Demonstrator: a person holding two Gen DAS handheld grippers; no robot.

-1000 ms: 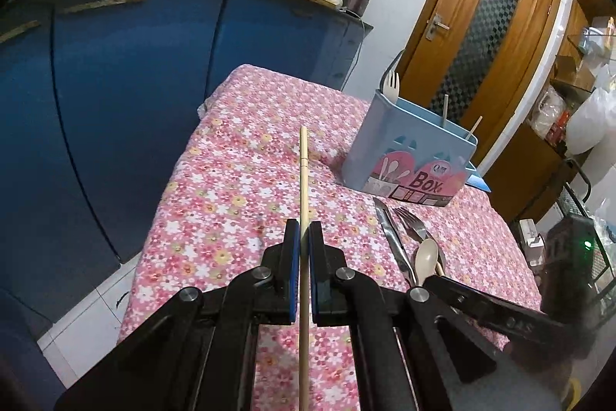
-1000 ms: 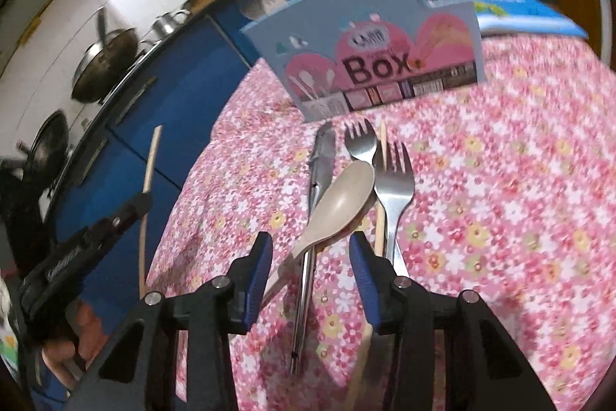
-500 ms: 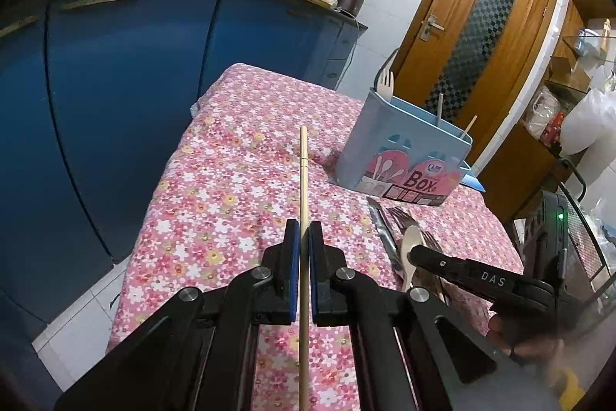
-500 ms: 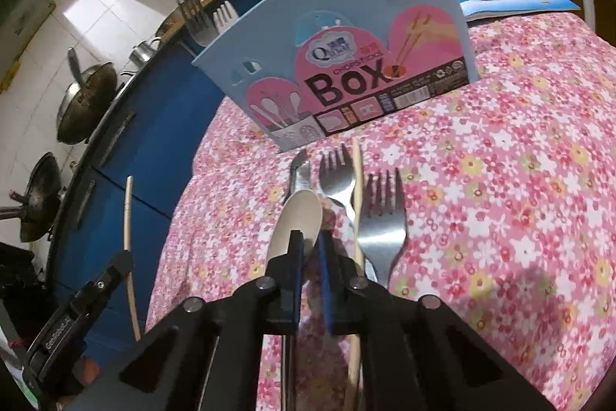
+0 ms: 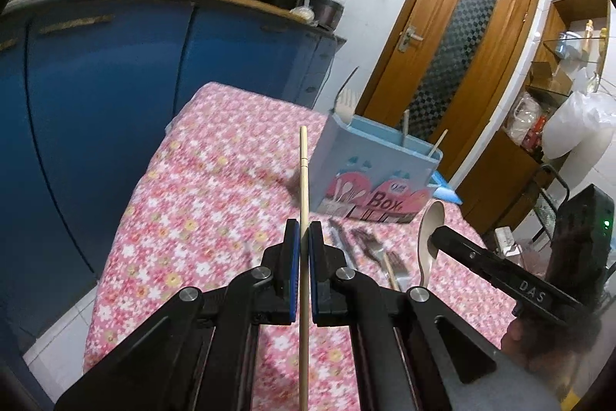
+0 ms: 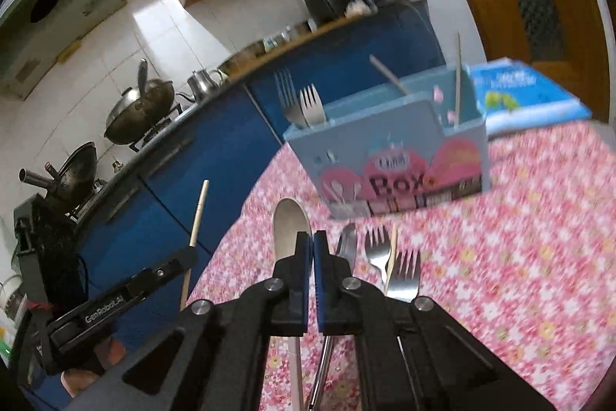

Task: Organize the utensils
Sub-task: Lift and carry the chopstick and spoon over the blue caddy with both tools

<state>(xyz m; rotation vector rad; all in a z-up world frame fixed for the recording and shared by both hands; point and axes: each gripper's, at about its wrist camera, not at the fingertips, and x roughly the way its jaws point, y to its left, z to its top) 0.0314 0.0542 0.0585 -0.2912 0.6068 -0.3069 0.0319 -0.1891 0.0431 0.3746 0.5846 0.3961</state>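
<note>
From my left wrist: my left claw [image 5: 304, 249] is clenched on a chopstick [image 5: 303, 180] pointing to twelve o'clock; the blue box [image 5: 375, 176] stands at one o'clock on the floral tablecloth [image 5: 200, 203].

From my right wrist: my right claw [image 6: 310, 253] has just been closing and now grasps the pale spoon [image 6: 289, 226], lifted above the tablecloth; a knife [image 6: 348, 247] and forks [image 6: 379, 251] lie at one o'clock.

The right gripper [image 6: 310, 249], jaws just closed, pinches the beige spoon [image 6: 289, 222] above the floral tablecloth [image 6: 519, 257].
</note>
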